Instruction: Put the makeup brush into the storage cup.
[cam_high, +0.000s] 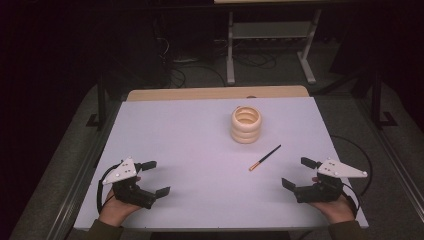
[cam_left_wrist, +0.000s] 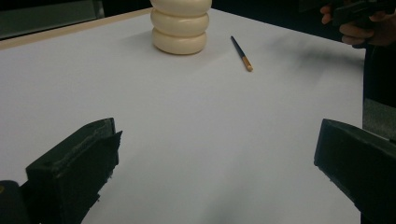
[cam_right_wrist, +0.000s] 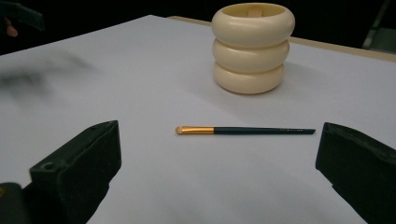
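A white sheet (cam_high: 190, 150) covers the table; a strip of bare wood (cam_high: 215, 93) shows at its far edge.

Right of centre stands a cream holder (cam_high: 246, 124), upright, shaped as three stacked rounded rings, open at the top. The right gripper view shows its glossy, smooth surface and something pale just inside the mouth, too unclear to identify.

A slim makeup brush (cam_high: 265, 157) lies flat on the sheet, near the holder on the person's side and apart from it. It has a dark handle tapering to a point, a gold ferrule and a small pale tip. In the high view, the tip points toward the person and the handle end angles away to the right.

The left gripper (cam_high: 152, 177), held in the left hand (cam_high: 116, 206), rests at the near left of the sheet, jaws spread wide, grasping nothing. The right gripper (cam_high: 299, 173), held in the right hand (cam_high: 336, 206), sits at the near right, jaws likewise released and empty. Both are well apart from the brush.
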